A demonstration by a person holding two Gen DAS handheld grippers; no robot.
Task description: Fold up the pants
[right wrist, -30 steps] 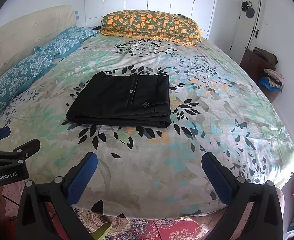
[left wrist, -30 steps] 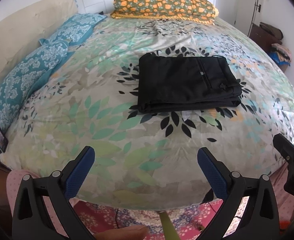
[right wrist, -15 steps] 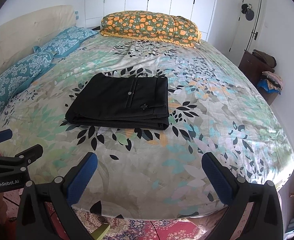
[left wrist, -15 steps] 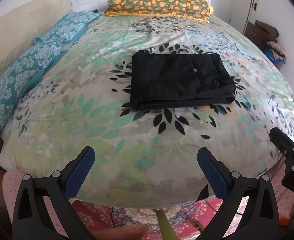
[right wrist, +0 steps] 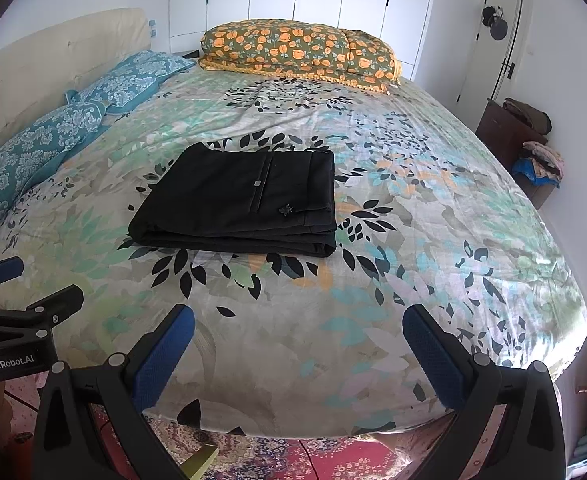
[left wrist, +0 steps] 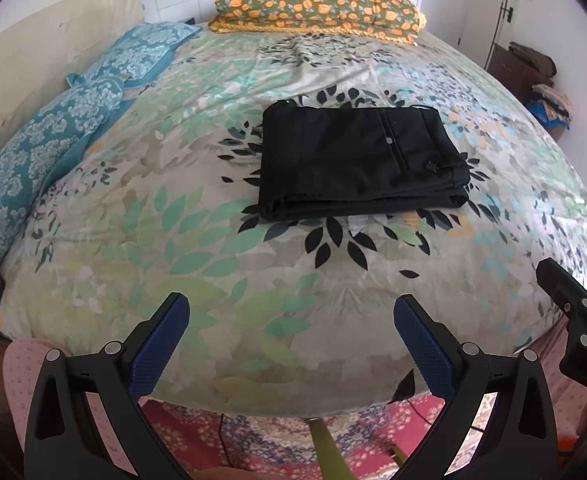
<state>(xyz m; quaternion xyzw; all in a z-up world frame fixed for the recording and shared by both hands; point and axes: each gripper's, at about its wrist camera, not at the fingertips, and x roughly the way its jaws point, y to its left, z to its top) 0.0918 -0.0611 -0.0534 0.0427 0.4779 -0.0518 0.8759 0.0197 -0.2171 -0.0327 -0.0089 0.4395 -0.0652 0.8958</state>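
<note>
Black pants point(left wrist: 359, 162) lie folded into a neat flat rectangle in the middle of the bed point(left wrist: 197, 248), back pocket and button facing up; they also show in the right wrist view point(right wrist: 239, 202). My left gripper point(left wrist: 291, 316) is open and empty, held back over the bed's near edge, well short of the pants. My right gripper point(right wrist: 299, 328) is open and empty too, also at the near edge. The right gripper appears at the right of the left wrist view point(left wrist: 573, 304), and the left gripper at the left of the right wrist view point(right wrist: 25, 320).
A floral sheet covers the bed point(right wrist: 433, 240). Two blue pillows point(left wrist: 53, 148) lie along the left headboard, an orange-flowered quilt point(left wrist: 317, 8) at the far end. A dark cabinet with clothes point(right wrist: 521, 140) stands at the right. A patterned red rug point(left wrist: 277, 436) lies below.
Both grippers have drawn back a little from the bed and stayed open. The pants have not moved.
</note>
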